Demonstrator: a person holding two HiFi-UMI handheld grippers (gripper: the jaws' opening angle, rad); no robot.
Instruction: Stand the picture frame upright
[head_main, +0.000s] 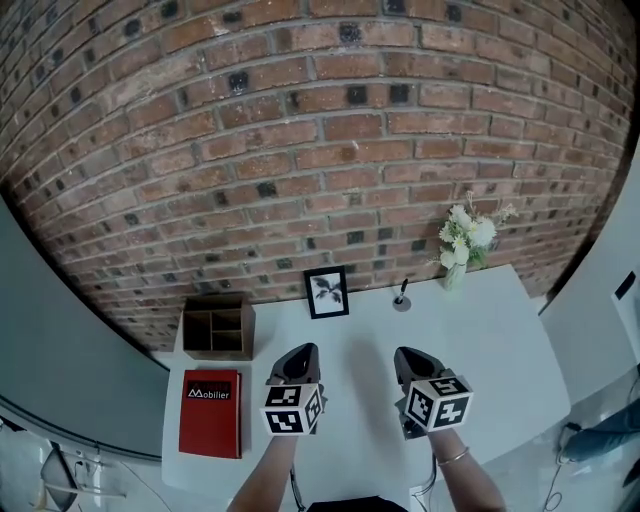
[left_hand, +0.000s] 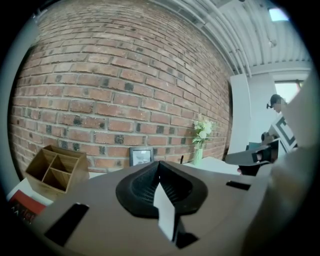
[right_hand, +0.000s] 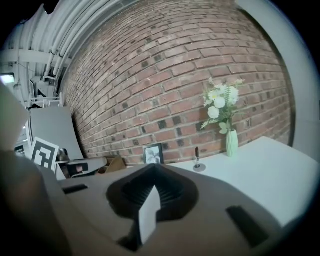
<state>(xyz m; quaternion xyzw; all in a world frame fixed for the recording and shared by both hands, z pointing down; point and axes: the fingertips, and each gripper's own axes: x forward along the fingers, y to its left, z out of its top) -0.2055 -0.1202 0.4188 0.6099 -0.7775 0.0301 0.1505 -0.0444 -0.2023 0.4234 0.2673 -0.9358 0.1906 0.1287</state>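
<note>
picture frame (head_main: 327, 292) upright at the desk's (head_main: 480, 330) back edge, beyond and nearer the left gripper (head_main: 297, 360). right gripper (head_main: 413, 362) likewise short of it; both pairs of jaws together, empty.

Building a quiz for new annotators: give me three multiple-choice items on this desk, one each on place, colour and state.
1. The wooden organiser stands where from the picture frame? A) left B) right C) behind
2. The book has a cover that is: A) blue B) red C) green
3. The picture frame is: A) lying flat B) upright C) in a gripper
Answers: 1 A, head view shows it left of the frame; 2 B, the cover is red; 3 B, it stands by the brick wall.
</note>
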